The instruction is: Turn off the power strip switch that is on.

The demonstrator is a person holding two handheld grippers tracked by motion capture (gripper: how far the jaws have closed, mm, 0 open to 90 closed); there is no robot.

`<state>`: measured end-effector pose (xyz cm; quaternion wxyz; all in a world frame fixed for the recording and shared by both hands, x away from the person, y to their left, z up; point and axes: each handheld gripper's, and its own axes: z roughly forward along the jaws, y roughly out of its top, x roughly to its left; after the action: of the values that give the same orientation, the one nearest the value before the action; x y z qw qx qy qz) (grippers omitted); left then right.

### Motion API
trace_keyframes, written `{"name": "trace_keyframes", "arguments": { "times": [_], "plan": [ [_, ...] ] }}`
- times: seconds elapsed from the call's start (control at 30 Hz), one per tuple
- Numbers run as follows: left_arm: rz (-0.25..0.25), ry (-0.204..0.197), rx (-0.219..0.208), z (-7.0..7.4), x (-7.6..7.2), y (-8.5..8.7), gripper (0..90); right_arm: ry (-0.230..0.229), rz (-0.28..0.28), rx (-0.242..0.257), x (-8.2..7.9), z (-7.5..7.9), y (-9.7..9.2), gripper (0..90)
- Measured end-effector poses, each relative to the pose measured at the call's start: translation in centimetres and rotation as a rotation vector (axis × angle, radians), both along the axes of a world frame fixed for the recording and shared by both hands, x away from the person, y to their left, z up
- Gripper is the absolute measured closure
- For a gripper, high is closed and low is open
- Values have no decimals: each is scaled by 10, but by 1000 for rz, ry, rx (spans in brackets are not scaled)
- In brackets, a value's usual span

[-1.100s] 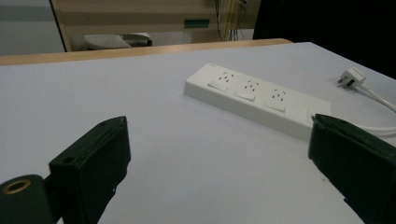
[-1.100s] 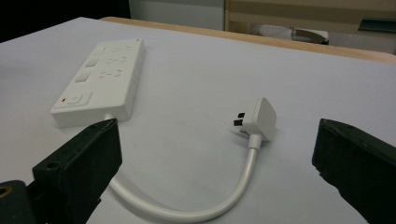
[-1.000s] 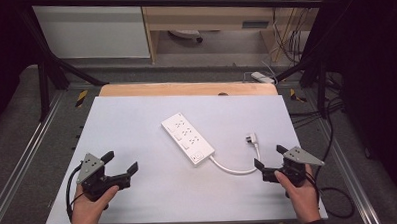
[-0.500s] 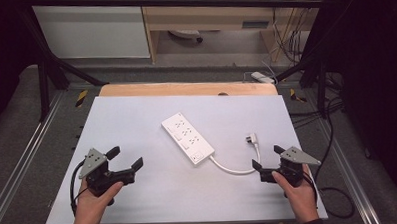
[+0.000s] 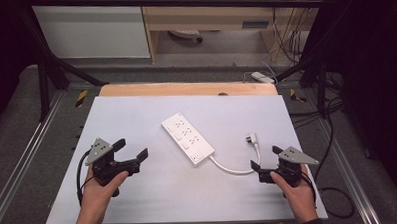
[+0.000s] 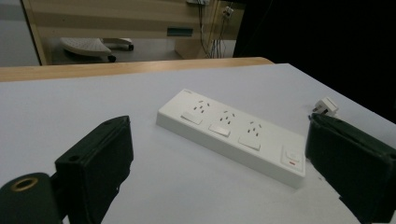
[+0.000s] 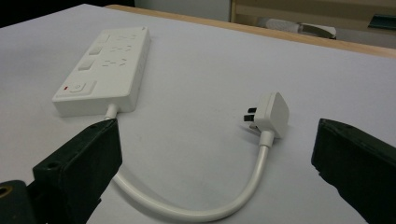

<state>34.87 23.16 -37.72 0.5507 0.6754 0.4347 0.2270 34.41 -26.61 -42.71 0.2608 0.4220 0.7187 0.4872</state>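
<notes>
A white power strip [image 5: 187,137] with three sockets lies diagonally in the middle of the white tabletop [image 5: 136,114]. Its short white cable [image 5: 233,170] curves round to a white plug [image 5: 251,138] lying on the table. My left gripper [image 5: 131,148] is open near the front left and is aimed at the power strip [image 6: 233,130], with nothing between its jaws. My right gripper [image 5: 265,157] is open at the front right, just before the cable [image 7: 210,205]. In the right gripper view the plug [image 7: 273,112] lies ahead between the jaws, untouched.
A wooden strip [image 5: 185,89] borders the table's far edge. Behind it, a wooden cabinet [image 5: 208,16] stands on the floor. Another white power strip [image 5: 262,77] and loose cables [image 5: 294,43] lie on the floor at the back right. Metal rails [image 5: 23,158] run along both sides.
My left gripper has moved forward and a little right, toward the power strip. My right gripper has shifted slightly left, toward the cable. The strip and the plug have not moved.
</notes>
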Motion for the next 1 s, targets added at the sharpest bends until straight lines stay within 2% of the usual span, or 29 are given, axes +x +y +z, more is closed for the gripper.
{"name": "trace_keyframes", "arguments": {
  "times": [0.27,0.53,0.83,1.0],
  "plan": [
    [-8,1,7,8,14,-9,83,3,4,-4,0,-1,0,22],
    [-8,-4,-7,12,27,-15,88,7,5,-4,0,-1,1,22],
    [-23,-16,29,21,42,-27,88,5,14,-7,1,-1,2,22],
    [-21,-14,31,20,49,-31,89,10,17,-5,1,-1,3,22]
  ]
}}
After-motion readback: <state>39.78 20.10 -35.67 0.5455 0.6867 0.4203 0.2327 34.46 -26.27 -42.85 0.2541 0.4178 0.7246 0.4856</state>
